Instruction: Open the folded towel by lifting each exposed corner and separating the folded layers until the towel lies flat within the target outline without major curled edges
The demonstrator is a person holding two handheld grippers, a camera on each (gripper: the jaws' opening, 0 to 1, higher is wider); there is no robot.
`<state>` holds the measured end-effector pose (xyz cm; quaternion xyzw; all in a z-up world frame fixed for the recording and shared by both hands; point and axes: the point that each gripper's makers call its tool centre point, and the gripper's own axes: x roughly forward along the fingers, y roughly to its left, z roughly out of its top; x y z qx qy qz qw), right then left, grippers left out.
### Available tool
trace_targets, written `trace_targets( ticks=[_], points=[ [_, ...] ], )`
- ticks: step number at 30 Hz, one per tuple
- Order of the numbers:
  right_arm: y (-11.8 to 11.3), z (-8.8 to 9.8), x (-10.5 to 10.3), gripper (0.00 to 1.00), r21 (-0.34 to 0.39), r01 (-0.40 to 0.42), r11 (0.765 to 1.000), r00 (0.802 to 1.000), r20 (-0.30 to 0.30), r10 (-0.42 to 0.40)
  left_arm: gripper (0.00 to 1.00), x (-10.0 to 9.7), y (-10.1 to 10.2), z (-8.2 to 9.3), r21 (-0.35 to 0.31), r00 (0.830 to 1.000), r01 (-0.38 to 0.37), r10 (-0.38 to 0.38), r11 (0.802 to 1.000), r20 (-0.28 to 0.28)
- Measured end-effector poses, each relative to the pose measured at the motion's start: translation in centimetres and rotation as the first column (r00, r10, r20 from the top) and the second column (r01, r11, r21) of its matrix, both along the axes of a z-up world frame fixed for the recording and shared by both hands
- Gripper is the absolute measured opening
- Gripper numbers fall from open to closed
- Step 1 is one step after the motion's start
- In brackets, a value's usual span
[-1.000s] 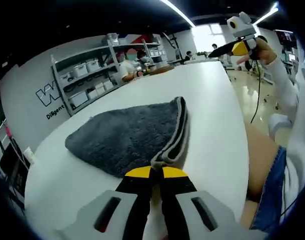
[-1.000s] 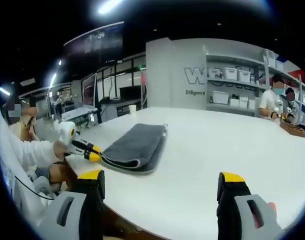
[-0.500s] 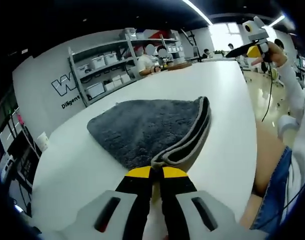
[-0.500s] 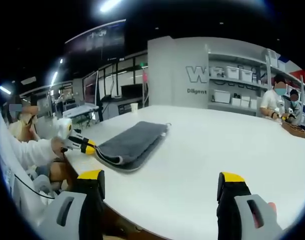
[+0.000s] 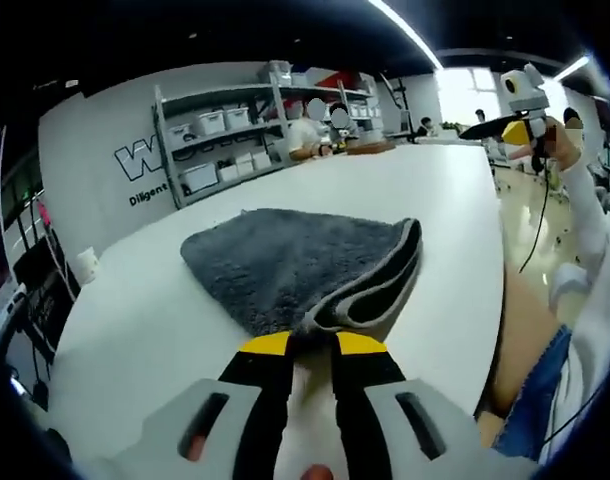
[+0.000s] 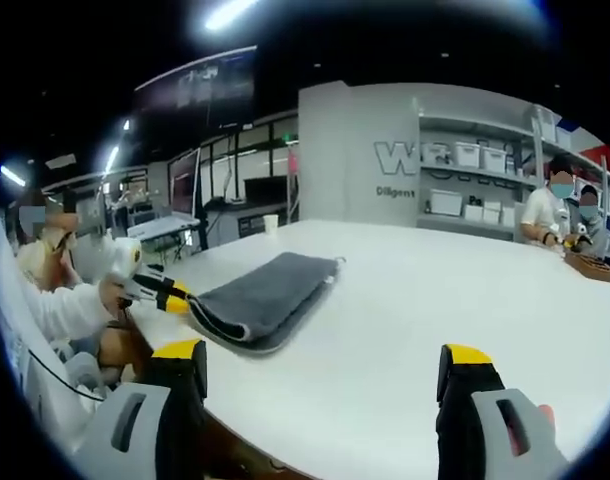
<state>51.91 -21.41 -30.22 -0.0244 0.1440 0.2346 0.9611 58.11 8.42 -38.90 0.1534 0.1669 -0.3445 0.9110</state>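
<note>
- Towel (image 5: 295, 265): grey, folded, lying on the white table (image 5: 135, 330); in the left gripper view its stacked folded edge runs along the 3 o'clock side and comes to a corner at 6 o'clock.
- Left gripper (image 5: 312, 343): yellow-tipped jaws slightly apart, with that near corner between them; cannot tell if they actually grip the cloth.
- Right gripper (image 6: 325, 365): jaws wide apart with nothing between them, held off the table edge and well apart from the towel (image 6: 260, 300); also seen raised at 2 o'clock in the left gripper view.
- Left gripper (image 6: 170, 297) seen from the right gripper view: touching the towel's near corner at 9 o'clock, close to the table (image 6: 405, 300) edge.
- Open room: bare white tabletop all round the towel, widest toward 12 and 3 o'clock in the right gripper view.
- Background: shelving (image 5: 225, 135) with white bins, people (image 6: 560, 205) seated at the far end.
</note>
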Motion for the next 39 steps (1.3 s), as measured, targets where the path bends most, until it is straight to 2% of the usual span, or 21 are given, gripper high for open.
trace_targets(
  ticks=[2, 4, 6, 9, 15, 19, 24, 28, 34, 39],
  points=[
    [0.1, 0.0, 0.0, 0.96, 0.003, -0.003, 1.000, 1.000, -0.001, 0.003, 0.26, -0.2, 0.1, 0.4, -0.048, 1.000, -0.022, 0.021, 0.999, -0.021],
    [0.1, 0.0, 0.0, 0.96, 0.004, -0.004, 1.000, 1.000, 0.000, 0.004, 0.27, -0.4, 0.2, 1.2, -0.098, 0.999, -0.039, 0.037, 0.994, -0.030],
    [0.1, 0.0, 0.0, 0.96, 0.003, -0.004, 1.000, 1.000, 0.002, 0.004, 0.28, -0.8, 0.1, 2.9, -0.187, 0.999, -0.045, 0.044, 0.981, -0.009],
    [0.1, -0.1, 0.1, 0.96, 0.005, -0.004, 1.000, 1.000, -0.001, 0.004, 0.34, -1.3, 0.0, 4.7, -0.273, 0.998, -0.055, 0.059, 0.960, 0.008],
    [0.2, -0.4, -0.1, 0.96, -0.001, -0.005, 1.000, 1.000, -0.005, 0.005, 0.43, -2.7, -1.1, 7.4, -0.359, 0.997, -0.038, 0.059, 0.933, 0.047],
    [0.1, -0.4, -0.2, 0.96, -0.002, -0.004, 1.000, 1.000, -0.001, 0.004, 0.50, -3.4, -1.8, 8.4, -0.361, 0.996, -0.026, 0.056, 0.932, 0.072],
    [0.2, -0.3, -0.2, 0.97, 0.000, -0.006, 1.000, 1.000, 0.002, 0.006, 0.74, -4.2, -2.9, 8.9, -0.338, 0.992, -0.018, 0.057, 0.941, 0.108],
    [0.5, -0.2, -0.3, 0.99, 0.012, -0.014, 1.000, 1.000, 0.007, 0.014, 0.80, -4.5, -3.6, 8.8, -0.305, 0.990, -0.018, 0.059, 0.952, 0.128],
    [0.6, -0.1, -0.5, 0.99, 0.015, -0.020, 1.000, 1.000, 0.012, 0.020, 0.90, -4.6, -4.5, 7.7, -0.311, 0.995, -0.020, 0.050, 0.950, 0.091],
    [0.5, 0.0, -0.5, 0.99, 0.016, -0.015, 1.000, 1.000, 0.012, 0.015, 0.96, -4.4, -4.8, 6.9, -0.283, 0.996, -0.031, 0.054, 0.959, 0.072]
  ],
)
